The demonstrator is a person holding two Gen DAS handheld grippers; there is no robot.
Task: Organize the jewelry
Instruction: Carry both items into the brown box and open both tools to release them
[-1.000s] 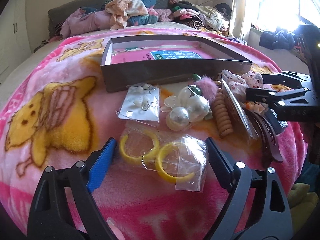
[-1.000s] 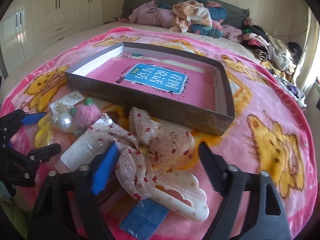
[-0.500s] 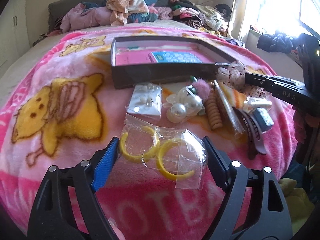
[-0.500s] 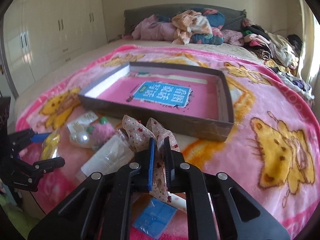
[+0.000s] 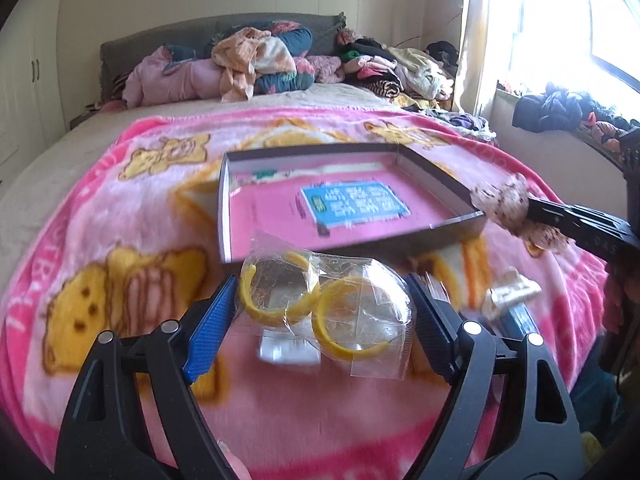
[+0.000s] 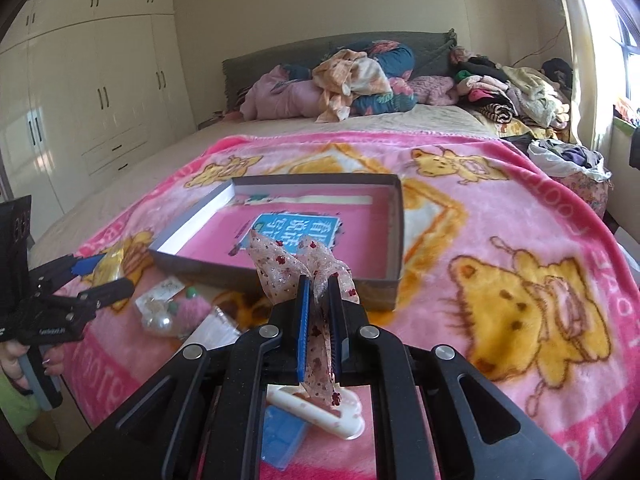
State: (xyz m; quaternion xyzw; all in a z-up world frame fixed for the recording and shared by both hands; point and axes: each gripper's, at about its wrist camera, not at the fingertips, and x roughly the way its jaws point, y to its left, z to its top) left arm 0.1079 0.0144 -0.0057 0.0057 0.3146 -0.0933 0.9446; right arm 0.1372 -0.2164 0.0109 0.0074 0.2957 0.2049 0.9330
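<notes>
- Right tongs [image 6: 319, 312] clamped tight on the bow [image 6: 301, 266], lifted clear of the blanket [image 6: 500, 208], just short of the box [image 6: 280, 280] near wall
- Left tongs [image 5: 320, 308] wide, pads against both sides of the bag [image 5: 326, 306] of yellow hoops, bag raised off the bed; jaws just eased inward a little, bag between them
- Likely step: carry both loads over the box wall and set them on its pink floor
- Best done by clearing the near rim fully before lowering; bow tails hang below the jaws and could catch on the edge
- Worth keeping the two loads apart inside the box, bow toward the right side, bag toward the left
- Grip on the bag looks light, slick film; risk of slipping if tilted, so level carry advised
- Release only once each load rests on the floor
- Still on the blanket near the box: pearl cluster [image 6: 160, 322], pink pompom [image 6: 192, 307], earring card [image 6: 162, 292], white clip [image 6: 320, 414], blue case [image 6: 282, 438]
- Clothes pile [image 6: 352, 80] at the headboard, well apart, no obstacle
- Each tool in the other's path near the front wall; staggered entry safer
</notes>
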